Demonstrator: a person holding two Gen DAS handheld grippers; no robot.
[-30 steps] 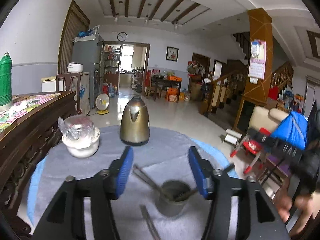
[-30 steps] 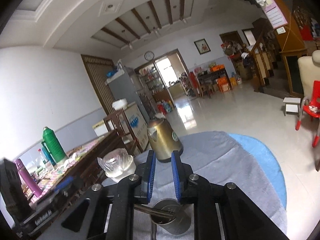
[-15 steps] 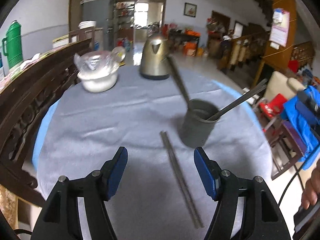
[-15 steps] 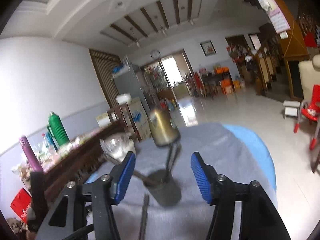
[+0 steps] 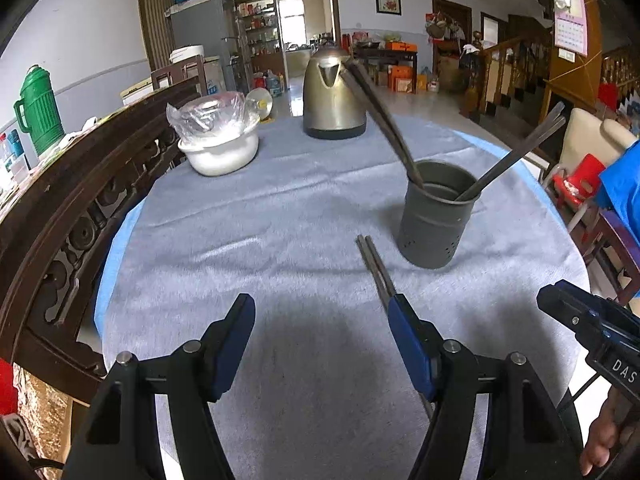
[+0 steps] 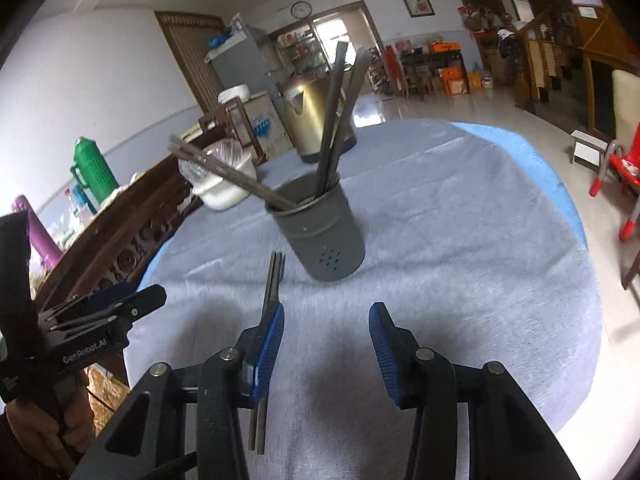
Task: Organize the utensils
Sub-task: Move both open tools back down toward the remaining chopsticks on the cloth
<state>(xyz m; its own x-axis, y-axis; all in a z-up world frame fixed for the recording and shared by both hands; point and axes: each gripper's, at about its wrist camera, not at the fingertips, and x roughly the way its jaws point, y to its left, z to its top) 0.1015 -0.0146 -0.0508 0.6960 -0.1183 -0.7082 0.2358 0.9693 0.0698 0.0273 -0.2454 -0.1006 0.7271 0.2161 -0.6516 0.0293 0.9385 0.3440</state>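
Note:
A grey perforated utensil cup (image 5: 438,216) stands on the grey tablecloth and also shows in the right wrist view (image 6: 318,232). Two pairs of metal chopsticks lean out of it, one to the left (image 5: 380,112) and one to the right (image 5: 516,152). Another pair of chopsticks (image 5: 374,266) lies flat on the cloth in front of the cup, also in the right wrist view (image 6: 272,280). My left gripper (image 5: 322,320) is open and empty, its right finger over the lying pair. My right gripper (image 6: 326,326) is open and empty, its left finger over the same pair.
A brass kettle (image 5: 332,96) and a white bowl covered in plastic (image 5: 218,140) stand at the far side of the round table (image 5: 240,216). A dark carved wooden bench (image 5: 60,184) runs along the left. Red chairs (image 6: 624,176) stand to the right.
Both grippers have pulled back and tilted down from above the cup. The right gripper went from shut to open, and chopsticks now stand in the cup.

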